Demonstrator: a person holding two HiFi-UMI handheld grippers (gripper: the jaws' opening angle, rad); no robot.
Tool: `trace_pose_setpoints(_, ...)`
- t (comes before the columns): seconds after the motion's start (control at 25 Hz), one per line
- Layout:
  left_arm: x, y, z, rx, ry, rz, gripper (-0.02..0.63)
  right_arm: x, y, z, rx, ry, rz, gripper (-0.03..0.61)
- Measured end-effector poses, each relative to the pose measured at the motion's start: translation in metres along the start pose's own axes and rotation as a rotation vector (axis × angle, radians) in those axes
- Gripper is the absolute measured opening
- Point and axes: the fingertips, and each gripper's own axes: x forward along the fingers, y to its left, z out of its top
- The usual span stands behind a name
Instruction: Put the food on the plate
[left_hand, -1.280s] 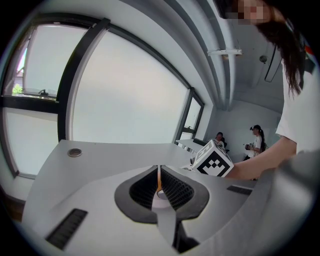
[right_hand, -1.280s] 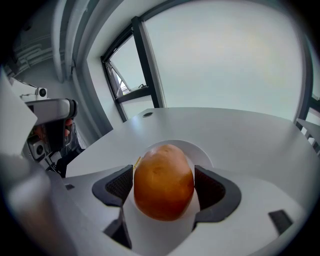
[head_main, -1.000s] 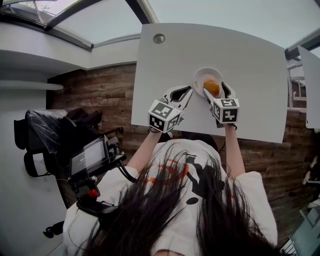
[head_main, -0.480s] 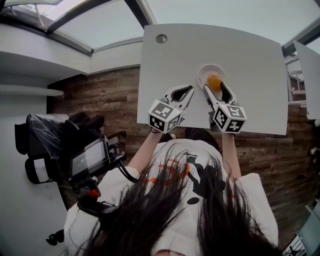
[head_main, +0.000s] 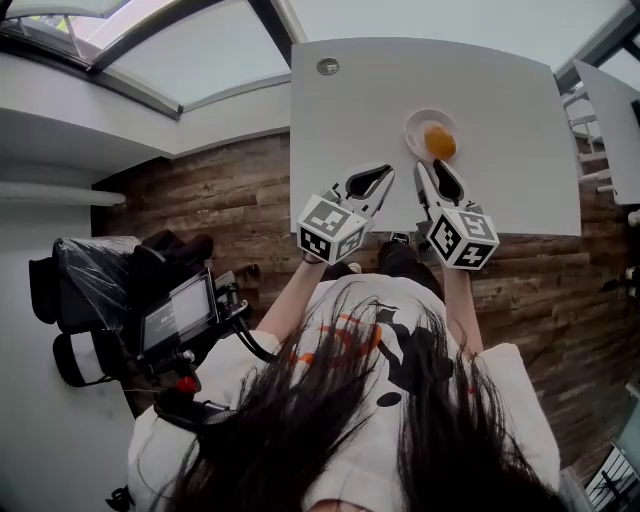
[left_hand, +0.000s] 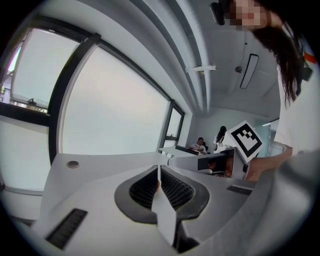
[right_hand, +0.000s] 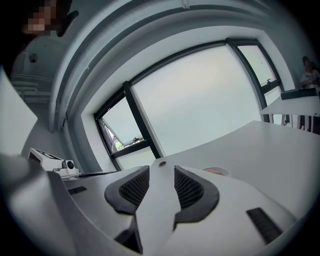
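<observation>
Lying on the plate (head_main: 414, 127), food (head_main: 439, 142) seems delivered, so the left tool (head_main: 383, 172), pressed together, and right tool (head_main: 432, 168), closing empty, are held clear.

White counter (head_main: 500, 190) with a round grommet (head_main: 327, 67) near its far corner, wood-plank floor (head_main: 220, 210), plastic-wrapped black bag (head_main: 90, 270), small monitor (head_main: 180, 312), large window (left_hand: 115, 110)
</observation>
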Motion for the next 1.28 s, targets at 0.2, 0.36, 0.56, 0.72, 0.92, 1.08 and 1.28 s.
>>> trace_pose_setpoints(0.2, 0.000, -0.009, -0.008, 0.009, 0.013, -0.039, 0.006, -0.014, 0.003, -0.011, 0.037, -0.014, -0.023, 0.164)
trace_pose_setpoints(0.36, -0.030, -0.022, -0.015, 0.010, 0.011, -0.083, 0.006, -0.038, 0.029, -0.030, 0.051, -0.023, -0.057, 0.164)
trace_pose_setpoints(0.56, -0.092, -0.037, -0.037, -0.005, 0.010, -0.140, 0.006, -0.078, 0.085, -0.076, 0.054, -0.010, -0.119, 0.164)
trace_pose_setpoints(0.72, -0.099, -0.048, -0.046, -0.039, 0.002, -0.150, 0.006, -0.101, 0.090, -0.089, 0.050, 0.008, -0.155, 0.164)
trace_pose_setpoints(0.92, -0.110, -0.064, -0.061, -0.070, 0.001, -0.153, 0.006, -0.125, 0.089, -0.105, 0.051, 0.032, -0.187, 0.164)
trace_pose_setpoints(1.08, -0.122, -0.062, -0.068, -0.088, -0.004, -0.106, 0.006, -0.134, 0.094, -0.112, 0.047, 0.041, -0.175, 0.164)
trace_pose_setpoints(1.28, -0.134, -0.082, -0.081, -0.091, 0.012, -0.091, 0.006, -0.156, 0.095, -0.122, 0.055, 0.035, -0.160, 0.164)
